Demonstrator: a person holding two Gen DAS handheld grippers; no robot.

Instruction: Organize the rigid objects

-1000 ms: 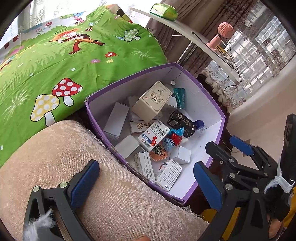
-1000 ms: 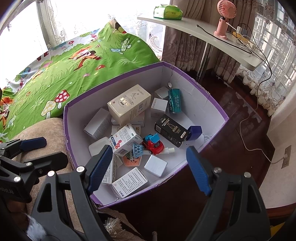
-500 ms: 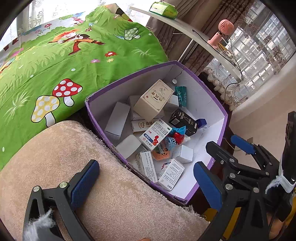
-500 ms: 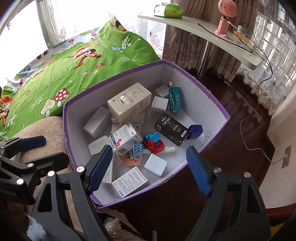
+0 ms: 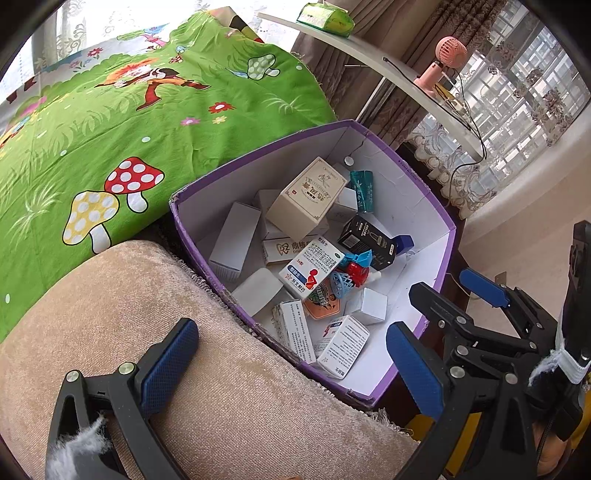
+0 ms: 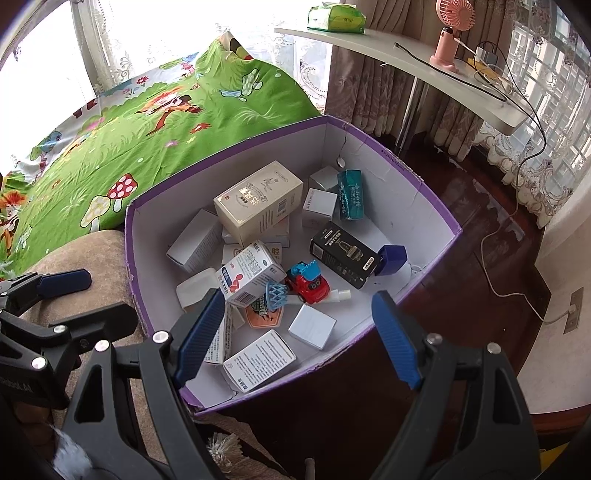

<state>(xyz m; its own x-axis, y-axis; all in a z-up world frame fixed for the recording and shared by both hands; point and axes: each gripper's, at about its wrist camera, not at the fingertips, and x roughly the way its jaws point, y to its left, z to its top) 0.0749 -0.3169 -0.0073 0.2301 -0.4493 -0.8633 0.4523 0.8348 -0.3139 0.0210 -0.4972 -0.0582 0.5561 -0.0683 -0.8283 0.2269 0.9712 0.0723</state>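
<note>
A purple cardboard box [image 5: 406, 192] [image 6: 399, 206] with white inner walls stands on the floor. It holds several small cartons: a cream carton [image 6: 258, 203] [image 5: 306, 199], a black carton [image 6: 343, 254] [image 5: 369, 240], a teal one [image 6: 350, 199], a white medicine carton [image 6: 251, 273] [image 5: 314, 266], a blue cube [image 6: 391, 260] and a red toy car [image 6: 308, 282] [image 5: 356, 273]. My right gripper [image 6: 299, 336] [image 5: 454, 291] hangs open above the box's near edge, holding nothing. Open and empty, my left gripper [image 5: 291, 365] [image 6: 85, 299] hovers over the beige cushion beside the box's near corner.
A beige cushion [image 5: 147, 314] lies left of the box, with a green mushroom-print bedsheet [image 5: 110, 129] behind it. A white shelf [image 6: 406, 59] carries a pink fan [image 6: 448, 33], a green tissue pack [image 6: 336, 18] and cables. Dark wood floor [image 6: 480, 240] lies to the right.
</note>
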